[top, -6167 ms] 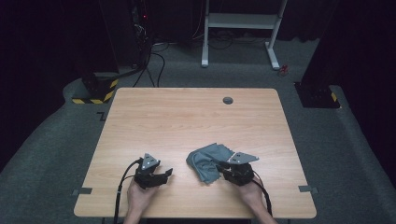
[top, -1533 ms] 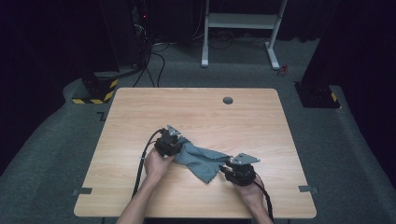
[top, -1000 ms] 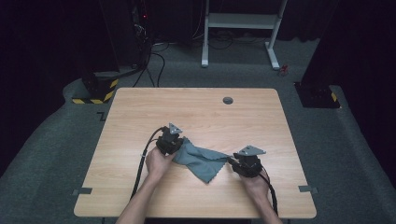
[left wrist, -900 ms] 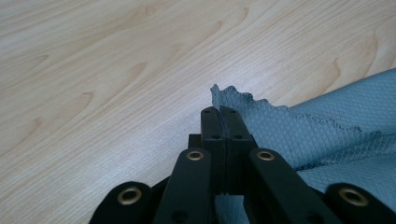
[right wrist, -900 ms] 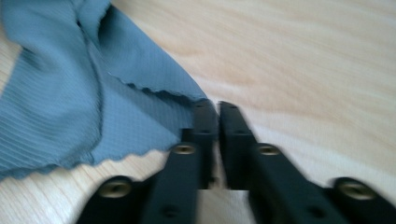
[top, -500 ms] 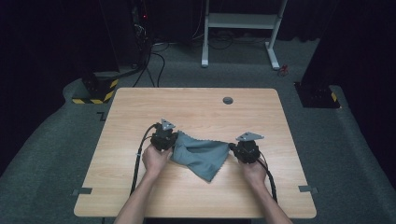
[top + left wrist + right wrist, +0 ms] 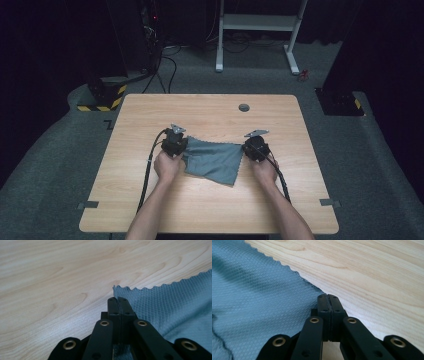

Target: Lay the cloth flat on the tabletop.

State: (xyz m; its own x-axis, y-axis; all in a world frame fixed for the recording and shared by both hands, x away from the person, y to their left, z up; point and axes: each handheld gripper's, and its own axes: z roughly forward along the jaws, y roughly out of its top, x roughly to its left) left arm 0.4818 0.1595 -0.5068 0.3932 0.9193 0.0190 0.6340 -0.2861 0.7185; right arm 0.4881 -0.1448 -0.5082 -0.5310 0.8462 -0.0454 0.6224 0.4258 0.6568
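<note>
While both tools pinch a grey cloth (image 7: 212,160), left tool (image 7: 181,146) on one corner, right tool (image 7: 246,148) opposite, wooden table (image 7: 150,115)

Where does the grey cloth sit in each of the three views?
High view: grey cloth at table centre, stretched between left gripper and right gripper.
Left gripper view: right half, corner in the shut jaws.
Right gripper view: left half.
Shared landmark: the cloth's scalloped edge on the wooden table.

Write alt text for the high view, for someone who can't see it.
A person's two hands hold black grippers, left gripper and right gripper, each shut on a far corner of a grey cloth stretched between them on a wooden table. The cloth's near part lies on the wood. Dark floor surrounds the table.
</note>
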